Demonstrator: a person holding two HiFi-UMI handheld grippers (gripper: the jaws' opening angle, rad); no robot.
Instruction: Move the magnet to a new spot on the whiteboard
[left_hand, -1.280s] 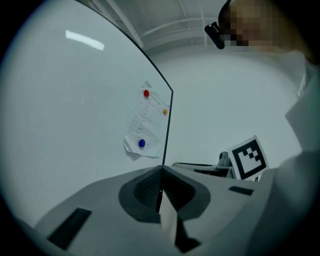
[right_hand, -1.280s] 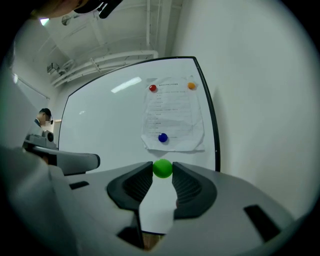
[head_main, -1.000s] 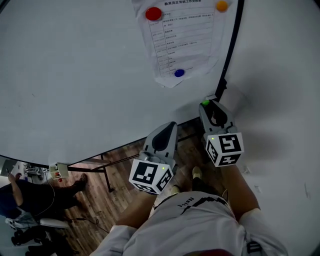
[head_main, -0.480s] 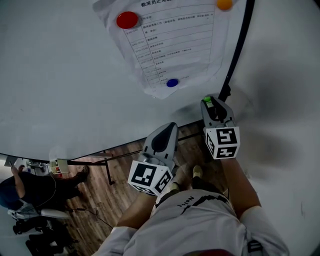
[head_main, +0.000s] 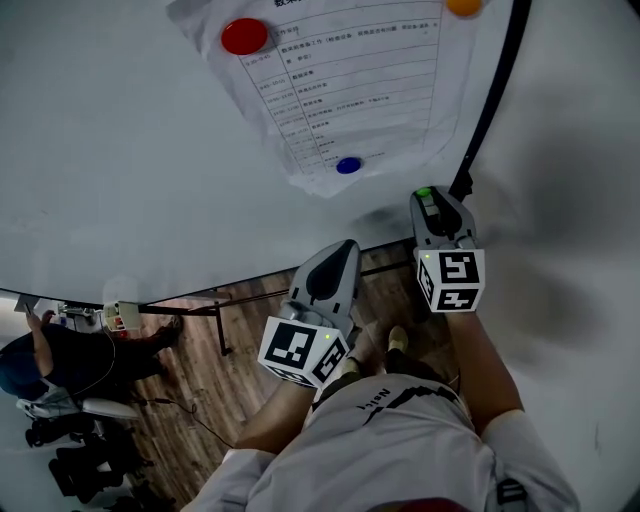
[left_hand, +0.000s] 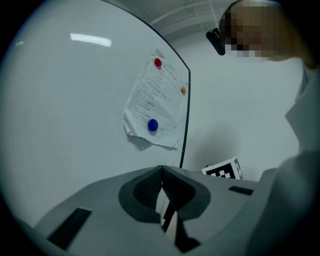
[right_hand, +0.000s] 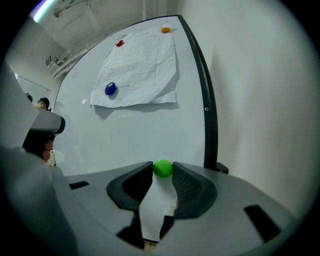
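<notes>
Right tool grips green magnet near whiteboard's lower edge, pickup looks done, placement at new spot not yet done. Left tool closed, empty.

Dim, cool, even light, a pale glare streak high on the whiteboard, soft shadow on the wall beside its right edge, fisheye-bent, dark-vignetted gripper views, focus sharp.

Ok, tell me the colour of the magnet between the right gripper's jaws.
Green magnet; right gripper view shows it best.
</notes>
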